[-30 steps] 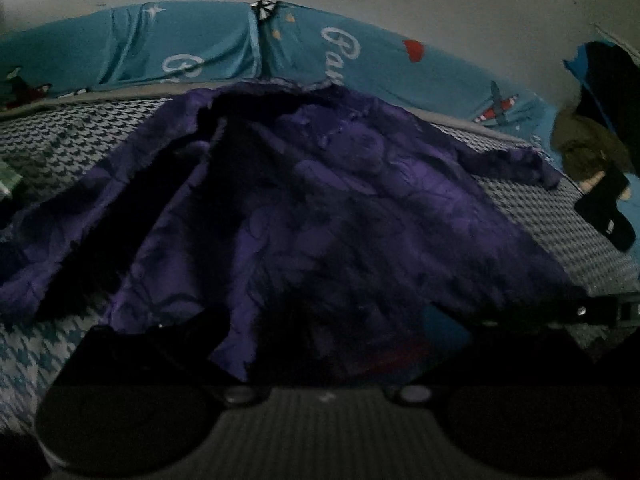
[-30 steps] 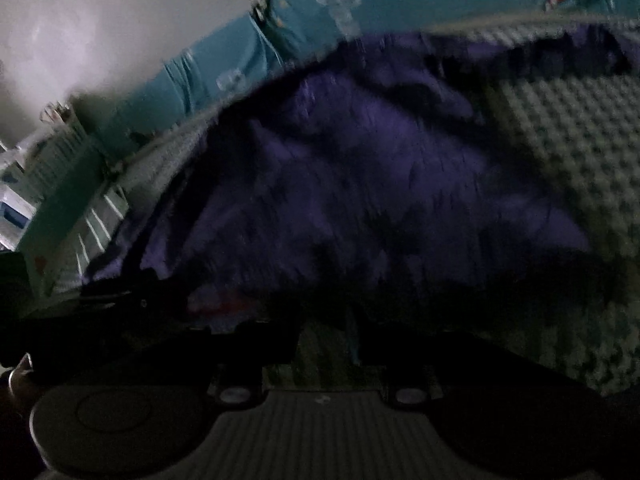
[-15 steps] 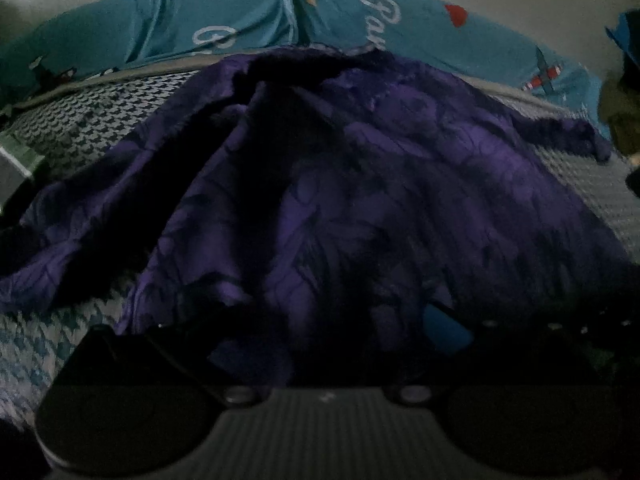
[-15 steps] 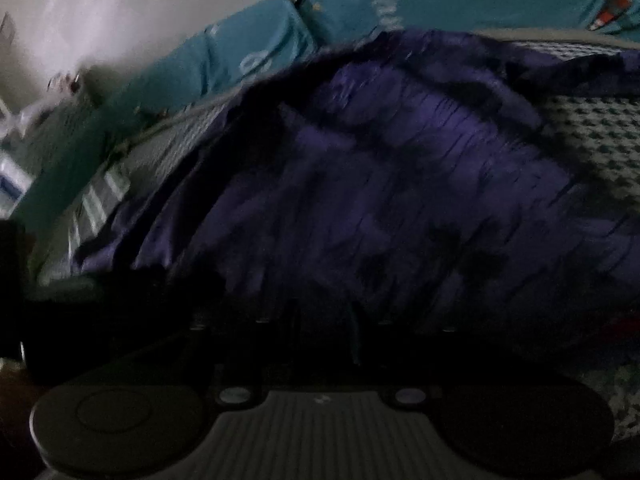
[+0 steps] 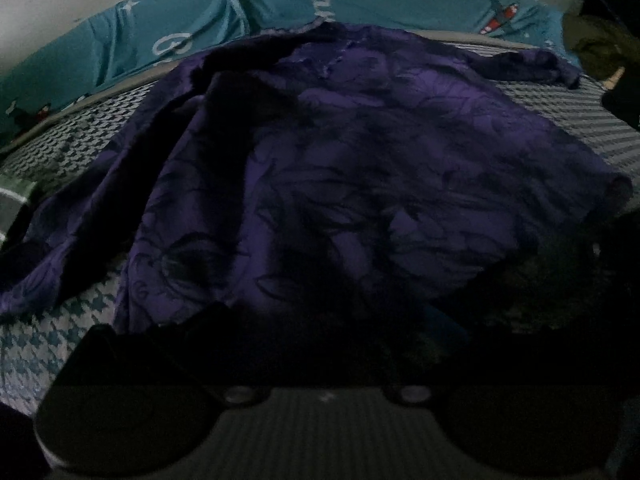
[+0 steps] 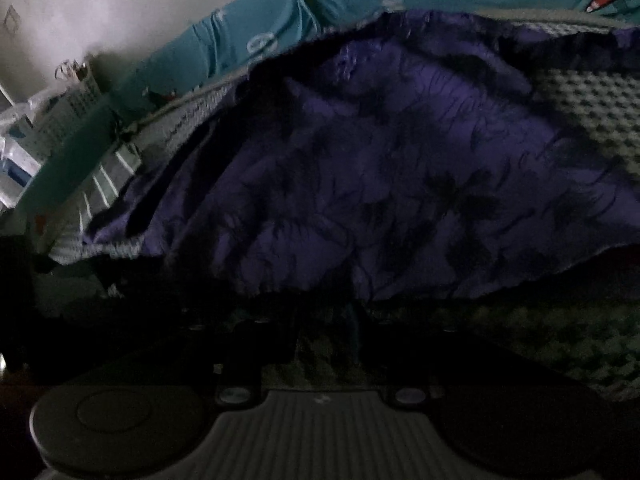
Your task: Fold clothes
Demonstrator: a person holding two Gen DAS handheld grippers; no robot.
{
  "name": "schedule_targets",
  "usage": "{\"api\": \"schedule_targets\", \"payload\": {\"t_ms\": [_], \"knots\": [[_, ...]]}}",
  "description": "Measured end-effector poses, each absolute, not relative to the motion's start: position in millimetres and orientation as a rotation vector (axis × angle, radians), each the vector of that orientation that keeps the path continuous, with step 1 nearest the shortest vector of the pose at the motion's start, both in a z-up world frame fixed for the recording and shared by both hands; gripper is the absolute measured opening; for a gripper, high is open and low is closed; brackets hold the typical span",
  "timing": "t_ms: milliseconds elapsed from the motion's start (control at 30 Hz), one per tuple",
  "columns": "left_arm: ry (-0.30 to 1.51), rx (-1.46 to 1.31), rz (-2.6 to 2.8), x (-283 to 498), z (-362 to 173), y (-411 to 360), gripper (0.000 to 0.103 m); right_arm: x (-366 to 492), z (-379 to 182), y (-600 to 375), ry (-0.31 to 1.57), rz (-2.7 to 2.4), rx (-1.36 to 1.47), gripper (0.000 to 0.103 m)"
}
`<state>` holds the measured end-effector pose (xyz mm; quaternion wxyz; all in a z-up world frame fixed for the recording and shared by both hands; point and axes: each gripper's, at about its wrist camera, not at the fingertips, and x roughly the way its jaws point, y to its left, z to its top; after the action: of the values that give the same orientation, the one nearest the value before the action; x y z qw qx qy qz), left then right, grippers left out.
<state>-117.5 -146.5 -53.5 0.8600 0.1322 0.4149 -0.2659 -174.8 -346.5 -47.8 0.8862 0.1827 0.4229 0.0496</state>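
Observation:
A purple garment (image 5: 360, 160) with a dark leaf pattern lies spread over the houndstooth bedcover (image 5: 60, 340). One sleeve reaches to the far right. Its near hem hangs a little off the cover and runs down into the shadow at my left gripper (image 5: 320, 328), which looks shut on it; the fingers are very dark. In the right wrist view the same garment (image 6: 400, 160) fills the middle. There the hem puckers to a point at my right gripper (image 6: 324, 320), whose narrow jaws pinch it, with bedcover (image 6: 580, 100) showing below.
Teal printed bedding (image 5: 280, 0) is banked along the wall at the far side. A dark heap of clothes (image 5: 600, 40) sits at the far right and a striped cloth (image 5: 12, 200) at the left edge. A white basket (image 6: 80, 92) stands beyond the bed's left side.
Both grippers have moved forward and a little down with the hem. The garment now fills more of each view, and the left view has rolled so the bedding tilts.

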Motion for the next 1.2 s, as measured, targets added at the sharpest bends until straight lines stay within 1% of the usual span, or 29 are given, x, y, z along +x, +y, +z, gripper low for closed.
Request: {"api": "schedule_targets", "payload": {"t_ms": [200,533,600,667,700,967,1200], "knots": [[0.854,0.204,-0.585,-111.7,-40.4,-144.9,0.103,-169.2,-28.5,-362.7,0.826,0.08,0.372,0.026],[0.824,0.247,-0.576,-71.5,-36.5,-155.5,0.103,-137.9,-16.1,-415.1,0.772,-0.005,0.421,0.026],[0.825,0.251,-0.579,-60.7,-37.3,-157.8,0.103,-128.0,-14.8,-423.8,0.763,-0.028,0.435,0.028],[0.84,0.236,-0.579,-47.7,-39.4,-159.5,0.103,-117.9,-14.3,-430.2,0.757,-0.054,0.433,0.034],[0.848,0.227,-0.578,-41.7,-40.4,-160.1,0.103,-113.2,-14.3,-433.3,0.755,-0.065,0.433,0.034],[0.872,0.181,-0.546,-3.6,-44.2,-165.4,0.103,-81.9,-20.0,-457.7,0.745,-0.135,0.472,0.034],[0.868,0.19,-0.555,12.7,-44.9,-175.0,0.103,-65.0,-27.2,-481.2,0.731,-0.204,0.545,0.035]]}}
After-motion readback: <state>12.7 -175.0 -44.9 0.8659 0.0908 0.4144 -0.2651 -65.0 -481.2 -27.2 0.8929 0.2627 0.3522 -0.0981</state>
